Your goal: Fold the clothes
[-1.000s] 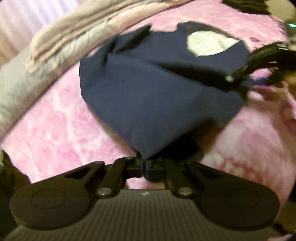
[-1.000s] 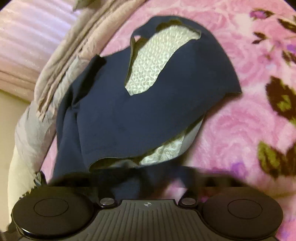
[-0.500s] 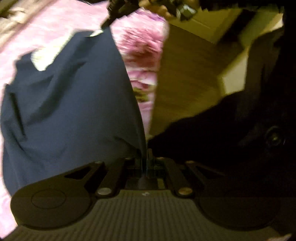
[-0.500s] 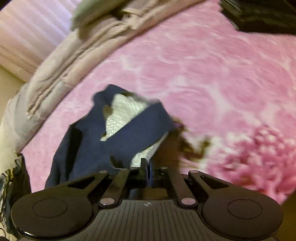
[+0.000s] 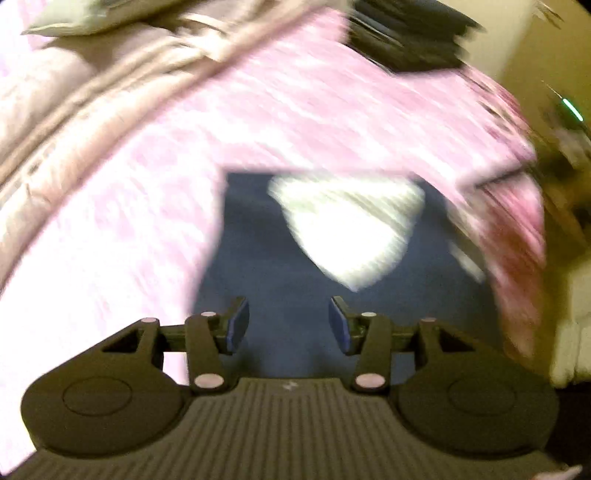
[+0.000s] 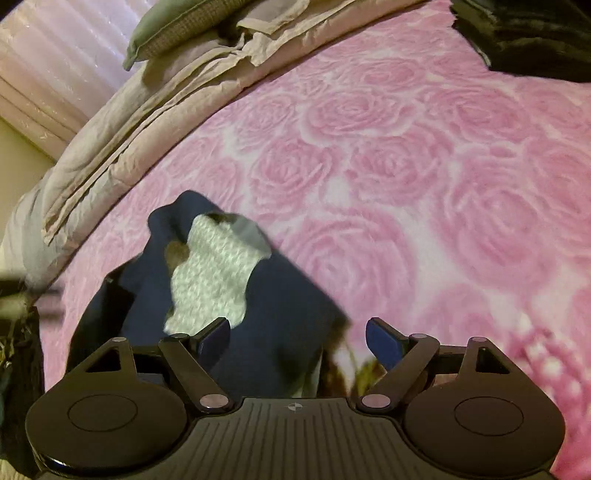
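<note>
A rumpled beige quilt [image 6: 122, 122] and grey-green pillow [image 6: 177, 26] edge the rose-embossed pink blanket [image 6: 406, 155]. The navy garment [image 6: 280, 325], white patterned lining showing, lies below both wide, empty tongs: left tongs [image 5: 289, 325], right tongs [image 6: 297, 343].

Left wrist view: looks forward over the spread fingers of the left gripper [image 5: 289, 325], close above the navy garment [image 5: 266, 266] at lower centre, heavily motion-blurred. Right wrist view: same forward-down angle over the right gripper [image 6: 297, 341], sharper, garment [image 6: 273, 317] at lower left. Both share the garment, the pink rose blanket [image 6: 424, 177] and the beige quilt [image 6: 122, 118] at upper left.
</note>
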`<act>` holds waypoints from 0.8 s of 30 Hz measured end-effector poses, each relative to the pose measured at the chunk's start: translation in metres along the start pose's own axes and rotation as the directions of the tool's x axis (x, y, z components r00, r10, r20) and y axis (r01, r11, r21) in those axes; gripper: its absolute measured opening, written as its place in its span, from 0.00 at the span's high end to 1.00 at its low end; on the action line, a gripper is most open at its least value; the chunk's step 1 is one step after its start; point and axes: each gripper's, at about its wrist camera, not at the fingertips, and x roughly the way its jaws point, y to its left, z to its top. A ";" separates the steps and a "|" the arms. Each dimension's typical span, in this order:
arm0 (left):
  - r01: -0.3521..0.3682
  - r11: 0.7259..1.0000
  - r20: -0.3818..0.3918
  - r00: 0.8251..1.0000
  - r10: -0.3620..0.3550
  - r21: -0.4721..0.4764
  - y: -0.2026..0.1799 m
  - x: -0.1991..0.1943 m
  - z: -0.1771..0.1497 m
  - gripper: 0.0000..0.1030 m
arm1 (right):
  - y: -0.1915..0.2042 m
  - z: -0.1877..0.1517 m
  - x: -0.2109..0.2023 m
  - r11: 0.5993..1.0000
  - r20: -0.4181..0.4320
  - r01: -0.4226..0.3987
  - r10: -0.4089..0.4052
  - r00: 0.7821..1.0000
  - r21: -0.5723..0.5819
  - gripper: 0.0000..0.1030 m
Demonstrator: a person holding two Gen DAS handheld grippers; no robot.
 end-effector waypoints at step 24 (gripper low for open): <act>-0.009 0.988 0.255 0.966 0.048 -0.154 0.109 0.010 0.112 0.96 | 0.074 0.150 0.016 0.877 0.140 0.063 0.005 0.990 -0.477 0.96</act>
